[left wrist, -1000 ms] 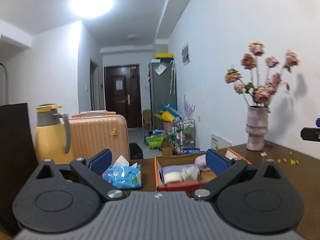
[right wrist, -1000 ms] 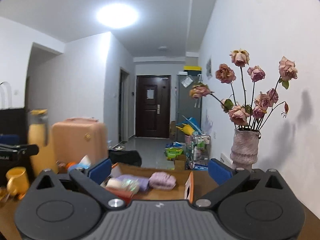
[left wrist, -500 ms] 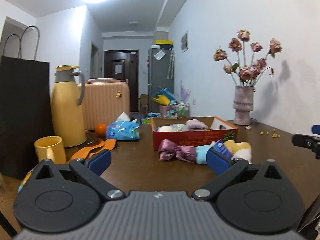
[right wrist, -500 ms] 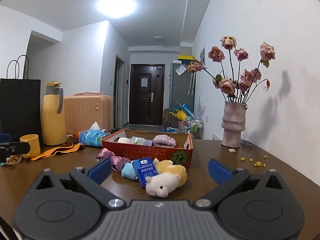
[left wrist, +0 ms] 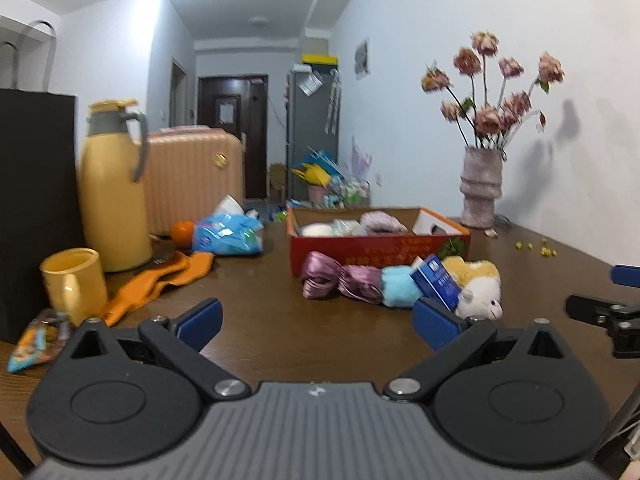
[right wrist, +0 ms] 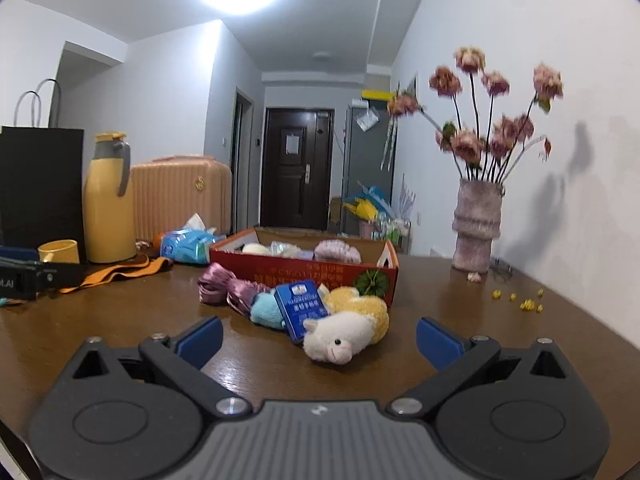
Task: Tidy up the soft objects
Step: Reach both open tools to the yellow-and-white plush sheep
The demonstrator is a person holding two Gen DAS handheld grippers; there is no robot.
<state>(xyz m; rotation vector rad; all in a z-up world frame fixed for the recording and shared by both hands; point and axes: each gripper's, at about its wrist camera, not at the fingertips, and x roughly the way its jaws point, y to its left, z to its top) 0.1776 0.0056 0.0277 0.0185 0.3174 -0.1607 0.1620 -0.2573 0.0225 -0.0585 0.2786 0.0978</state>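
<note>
A bare stretch of the dark brown wooden table [right wrist: 120, 340] is seen in front of the row of soft things: a purple satin ribbon bundle [right wrist: 224, 286], a light-blue plush piece [right wrist: 266, 310], a blue tissue packet [right wrist: 302, 310] and a yellow-and-white plush sheep [right wrist: 348, 330], which lie just before the red cardboard box [right wrist: 304, 274]. The left side is crowded by an orange cloth strip [left wrist: 160, 284], a yellow mug [left wrist: 74, 284], a yellow thermos jug [left wrist: 112, 188] and a black paper bag [left wrist: 36, 200]. To the right, open tabletop is bounded only by small yellow crumbs [right wrist: 524, 302] and a ribbed pinkish vase of dried roses [right wrist: 476, 228] by the wall.
</note>
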